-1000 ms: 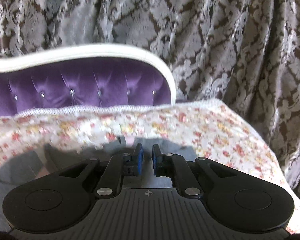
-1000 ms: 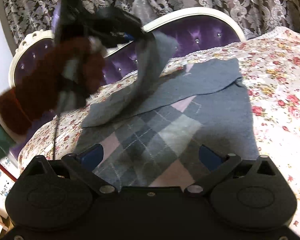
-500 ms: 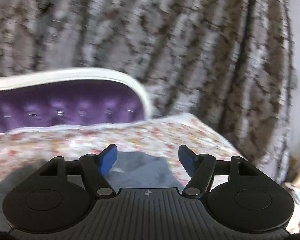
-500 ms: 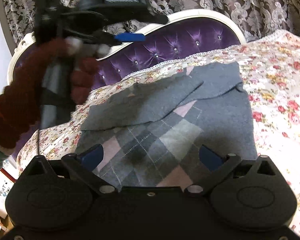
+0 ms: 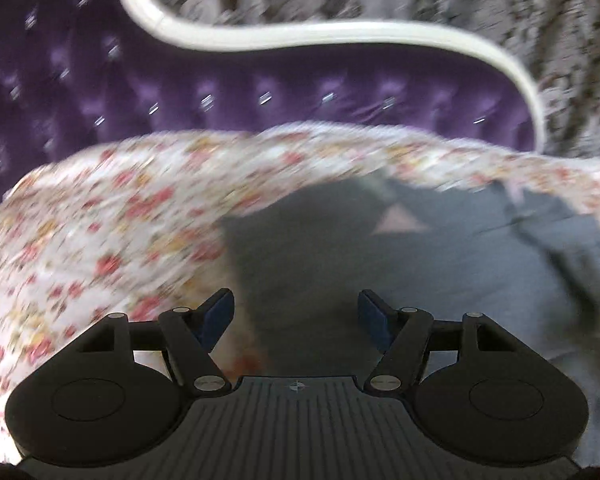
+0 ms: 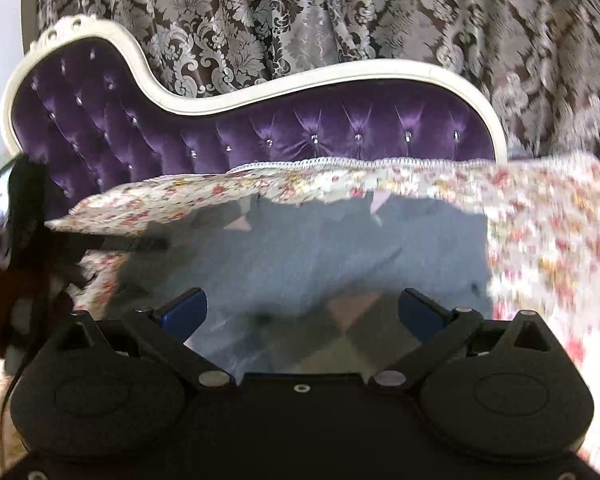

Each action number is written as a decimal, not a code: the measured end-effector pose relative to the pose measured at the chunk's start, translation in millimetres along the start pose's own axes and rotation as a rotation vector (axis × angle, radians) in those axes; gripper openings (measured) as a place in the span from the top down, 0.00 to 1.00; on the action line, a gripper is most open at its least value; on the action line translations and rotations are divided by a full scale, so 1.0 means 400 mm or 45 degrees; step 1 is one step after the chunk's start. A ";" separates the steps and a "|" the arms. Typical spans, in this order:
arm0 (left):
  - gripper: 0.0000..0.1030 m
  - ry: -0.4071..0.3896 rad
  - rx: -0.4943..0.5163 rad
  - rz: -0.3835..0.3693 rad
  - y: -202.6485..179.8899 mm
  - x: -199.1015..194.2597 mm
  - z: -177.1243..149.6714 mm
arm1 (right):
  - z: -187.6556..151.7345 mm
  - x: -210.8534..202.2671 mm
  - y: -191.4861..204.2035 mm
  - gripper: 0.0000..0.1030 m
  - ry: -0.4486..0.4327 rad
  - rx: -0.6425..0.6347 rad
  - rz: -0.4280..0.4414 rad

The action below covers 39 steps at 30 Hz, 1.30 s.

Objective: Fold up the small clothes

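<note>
A grey sweater (image 6: 340, 256) with a pink and grey argyle front lies flat on the floral bedspread (image 6: 560, 240), one sleeve folded across its top. In the left wrist view the sweater (image 5: 440, 264) lies ahead and to the right. My left gripper (image 5: 296, 310) is open and empty, low over the sweater's left edge. My right gripper (image 6: 302, 306) is open and empty, over the sweater's near part. The left gripper also shows at the left edge of the right wrist view (image 6: 140, 245), held by a hand in a dark red glove.
A purple tufted headboard (image 6: 300, 136) with a white frame stands behind the bed. Patterned grey and brown curtains (image 6: 380, 12) hang behind it. The floral bedspread (image 5: 112, 220) stretches left of the sweater. Both views are blurred by motion.
My left gripper let go of the sleeve, which now lies folded across the sweater, opened, and swung down to the sweater's left side. My right gripper stayed open and moved closer over the sweater.
</note>
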<state>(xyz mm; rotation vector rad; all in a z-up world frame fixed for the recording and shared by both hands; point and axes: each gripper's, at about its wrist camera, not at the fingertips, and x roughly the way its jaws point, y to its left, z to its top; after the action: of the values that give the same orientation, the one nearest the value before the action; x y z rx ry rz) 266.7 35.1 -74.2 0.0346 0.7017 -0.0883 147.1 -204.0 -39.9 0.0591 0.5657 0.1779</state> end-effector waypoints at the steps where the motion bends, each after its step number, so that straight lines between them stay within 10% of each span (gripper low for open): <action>1: 0.33 0.020 -0.017 0.016 0.015 0.007 -0.011 | 0.016 0.022 0.004 0.01 -0.001 -0.028 -0.014; 18: 0.23 -0.062 -0.135 0.000 0.064 0.010 -0.067 | 0.076 0.388 0.034 0.02 0.205 -0.249 -0.257; 30: 0.23 -0.075 -0.139 -0.001 0.064 0.008 -0.070 | 0.063 0.184 -0.256 0.02 0.189 -0.006 -0.544; 37: 0.23 -0.073 -0.140 0.001 0.063 0.008 -0.070 | 0.078 0.115 -0.326 0.05 0.077 0.186 -0.335; 39: 0.23 -0.073 -0.141 0.000 0.063 0.008 -0.070 | 0.080 0.136 -0.339 0.30 0.097 0.244 -0.255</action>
<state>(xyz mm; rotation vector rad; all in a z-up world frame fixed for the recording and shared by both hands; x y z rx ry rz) 253.5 61.8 -97.8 -0.0738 0.6483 -0.0497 230.2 -327.6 -55.8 0.1818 0.6594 -0.0695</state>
